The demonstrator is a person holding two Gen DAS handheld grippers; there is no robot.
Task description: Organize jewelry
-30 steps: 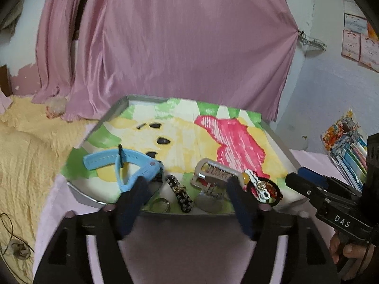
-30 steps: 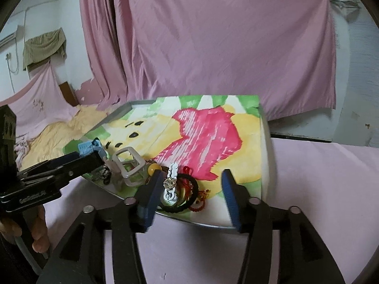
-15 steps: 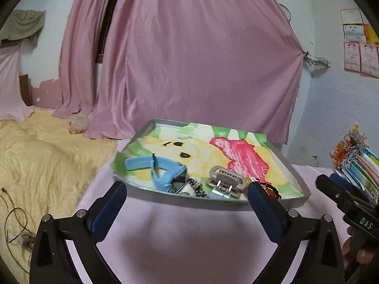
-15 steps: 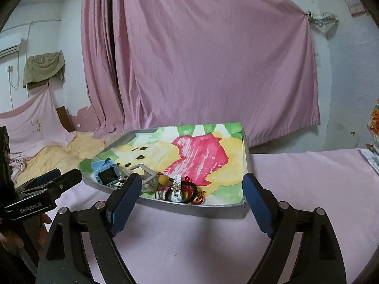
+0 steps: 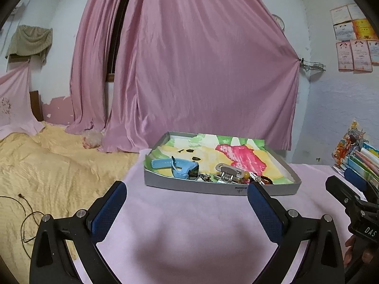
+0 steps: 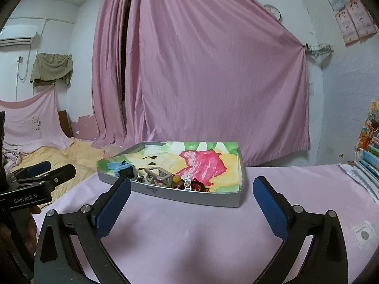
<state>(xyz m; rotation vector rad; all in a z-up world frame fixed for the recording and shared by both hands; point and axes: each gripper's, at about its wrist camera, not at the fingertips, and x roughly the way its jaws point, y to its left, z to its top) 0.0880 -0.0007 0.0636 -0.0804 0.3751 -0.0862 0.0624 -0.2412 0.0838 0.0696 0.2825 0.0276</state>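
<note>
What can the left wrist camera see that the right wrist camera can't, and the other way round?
Only the left wrist view shows a dark cord lying on the yellow bedding. Only the right wrist view shows the air conditioner high on the wall. Both show the tray, the blue watch inside it, the pink curtain, and both open grippers, left gripper and right gripper.
</note>
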